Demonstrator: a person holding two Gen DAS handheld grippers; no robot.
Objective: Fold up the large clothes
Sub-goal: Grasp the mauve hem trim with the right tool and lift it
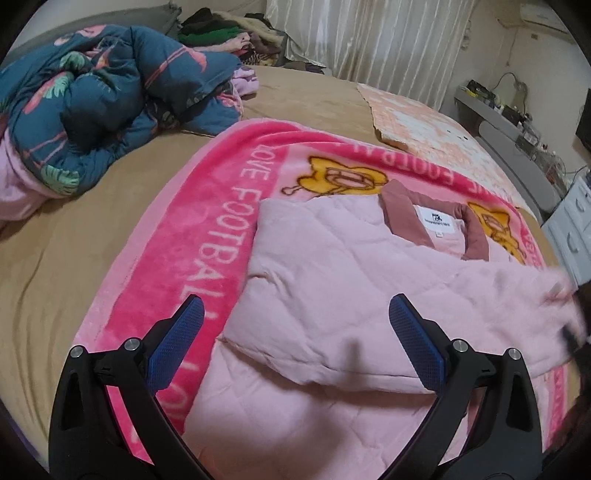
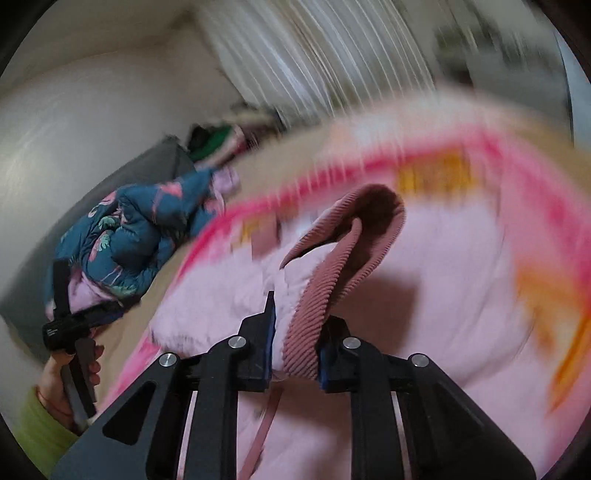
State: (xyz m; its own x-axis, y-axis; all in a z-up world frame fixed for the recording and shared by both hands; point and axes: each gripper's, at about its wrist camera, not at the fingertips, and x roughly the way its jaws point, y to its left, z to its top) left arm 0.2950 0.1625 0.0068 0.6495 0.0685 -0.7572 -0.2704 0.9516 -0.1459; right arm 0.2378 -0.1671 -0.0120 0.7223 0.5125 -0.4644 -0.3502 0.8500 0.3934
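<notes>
Left wrist view
- Your left gripper [image 1: 295,328]: fingers spread wide, nothing between the blue pads, hovering over the garment without touching it.
- Pink quilted garment [image 1: 332,280]: lies on the pink blanket, one side already folded across the body, dusty-rose collar [image 1: 399,210] and white neck label at the far end.
- Sleeve [image 1: 532,295]: stretched off to the right edge, blurred; something dark at that edge, can't tell what.
- Pink blanket [image 1: 207,236]: "LOVE FOOTBALL" lettering and yellow cartoon figures, spread flat on the bed.
- Bed [image 1: 85,236]: tan sheet, blanket sits mid-bed.
- Teal floral duvet [image 1: 110,96]: bunched at far left of the bed, well apart from the garment.
- Clothes heap [image 1: 229,33]: beyond the duvet, near the curtain [image 1: 369,40].
- Desk [image 1: 506,110]: far right, cluttered with cables and small items.

Right wrist view (heavy motion blur)
- Your right gripper [image 2: 295,325]: fingers clamped on the ribbed cuff [image 2: 306,328], which fills the gap between the pads.
- Cuff opening: loops up above the fingers, dark inside; pale pink sleeve fabric bunches just left of it.
- Garment body [image 2: 461,266]: spread below and to the right, on the blanket.
- Your left hand [image 2: 66,376]: low left, green sleeve, holding the other gripper's handle.
- Duvet [image 2: 133,236]: left of centre, behind that hand.
</notes>
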